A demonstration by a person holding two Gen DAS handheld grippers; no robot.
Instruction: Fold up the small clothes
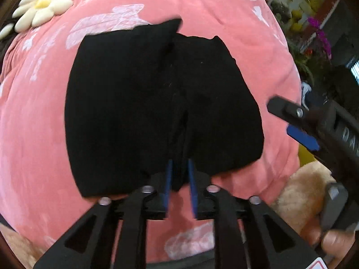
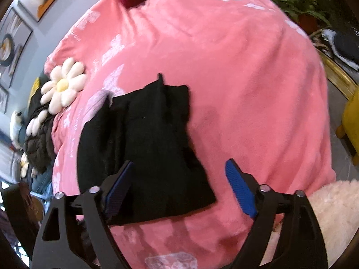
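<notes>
A small black garment [image 1: 139, 112] lies spread on a pink blanket [image 1: 33, 134]. My left gripper [image 1: 180, 172] is shut on a pinched fold of the garment's near edge, blue pads on either side. In the right wrist view the same black garment [image 2: 152, 148] lies partly folded on the pink blanket [image 2: 246, 89]. My right gripper [image 2: 179, 179] is open and empty, its jaws wide apart over the garment's near right corner. The right gripper also shows in the left wrist view [image 1: 298, 125], at the right, beside the garment.
A white daisy cushion [image 1: 44, 2] lies at the blanket's far left, also in the right wrist view [image 2: 64, 85]. A dark furry item [image 2: 38, 143] sits beside it. A fluffy beige rug [image 2: 336, 213] lies at the near right. Plants [image 1: 314, 33] stand beyond the blanket.
</notes>
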